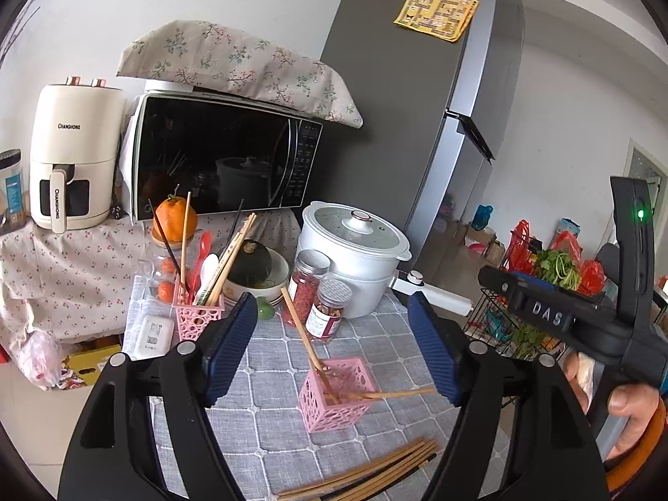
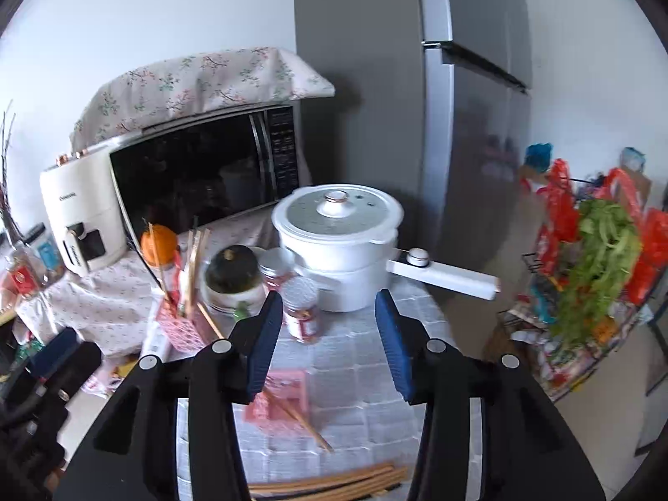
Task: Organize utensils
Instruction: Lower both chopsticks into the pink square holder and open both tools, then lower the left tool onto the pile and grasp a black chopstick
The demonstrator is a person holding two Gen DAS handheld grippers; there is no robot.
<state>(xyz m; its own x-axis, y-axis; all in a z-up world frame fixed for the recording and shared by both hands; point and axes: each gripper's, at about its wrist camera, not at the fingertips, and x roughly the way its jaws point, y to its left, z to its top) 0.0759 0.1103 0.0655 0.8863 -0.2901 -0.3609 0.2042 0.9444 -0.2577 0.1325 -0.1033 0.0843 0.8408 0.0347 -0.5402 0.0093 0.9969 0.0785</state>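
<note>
A pink lattice holder [image 1: 338, 392] stands on the grey quilted cloth and holds two wooden chopsticks: one leans up to the left [image 1: 300, 330], the other tips right [image 1: 392, 394]. My left gripper [image 1: 332, 334] hangs open above it with nothing between the pads. My right gripper [image 2: 330, 334] is open too and empty, over the same holder [image 2: 279, 396], which is blurred here. A loose pile of chopsticks [image 1: 367, 476] lies at the near edge. A second pink holder [image 1: 200, 317], far left, is full of chopsticks and spoons.
Behind the holder stand two jars [image 1: 330, 309], a white pot [image 1: 355, 242] with a long handle, and a squash in a bowl [image 1: 254, 267]. A microwave [image 1: 217, 158] and an air fryer [image 1: 71, 154] line the back. A wire rack of greens [image 2: 593, 259] stands on the right.
</note>
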